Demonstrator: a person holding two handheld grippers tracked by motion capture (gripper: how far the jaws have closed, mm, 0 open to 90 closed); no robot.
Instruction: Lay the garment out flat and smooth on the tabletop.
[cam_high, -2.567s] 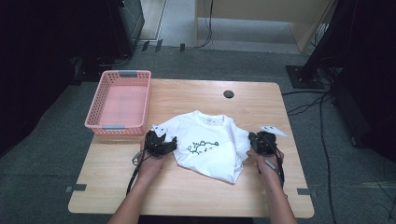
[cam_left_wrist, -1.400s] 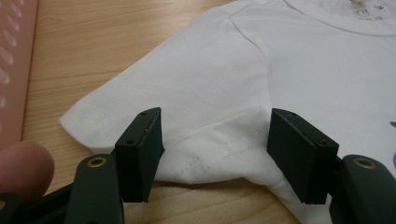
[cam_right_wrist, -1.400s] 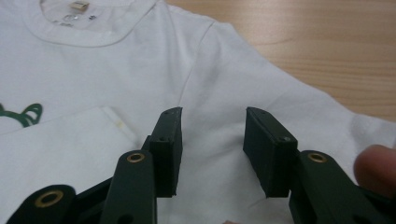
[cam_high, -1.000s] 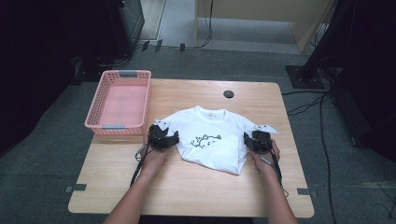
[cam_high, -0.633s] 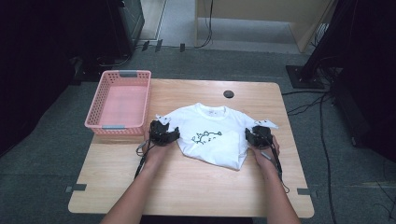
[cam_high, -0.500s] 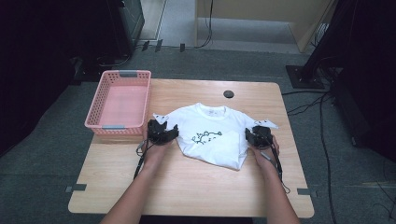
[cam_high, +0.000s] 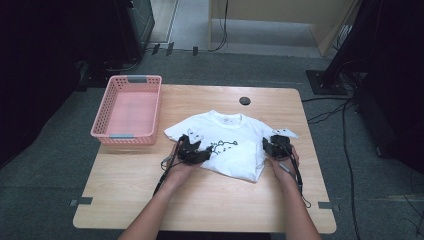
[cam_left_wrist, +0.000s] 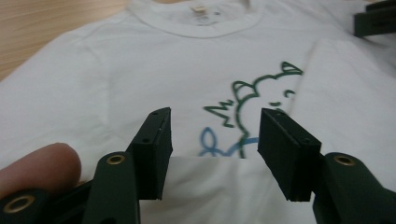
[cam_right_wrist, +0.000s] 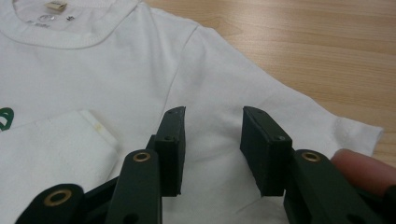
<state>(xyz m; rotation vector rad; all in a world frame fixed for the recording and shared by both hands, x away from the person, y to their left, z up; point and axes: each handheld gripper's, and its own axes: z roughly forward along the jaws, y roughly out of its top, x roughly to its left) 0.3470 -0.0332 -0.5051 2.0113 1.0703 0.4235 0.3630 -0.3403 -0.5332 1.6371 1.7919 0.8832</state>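
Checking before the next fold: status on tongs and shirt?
Left tongs just closing, open over a folded hem. Right tongs open over the sleeve. White cotton T-shirt with green drawing partly folded. Pink plastic basket well aside.

1. We see a T-shirt (cam_left_wrist: 140, 70) of soft, matt white cloth with a smooth knit.
2. We see a table (cam_high: 210, 200) of pale wood, grained and lightly satin.
3. We see a basket (cam_high: 127, 136) of pink perforated plastic.
4. We see the fingers (cam_left_wrist: 154, 149) in matt black plastic.
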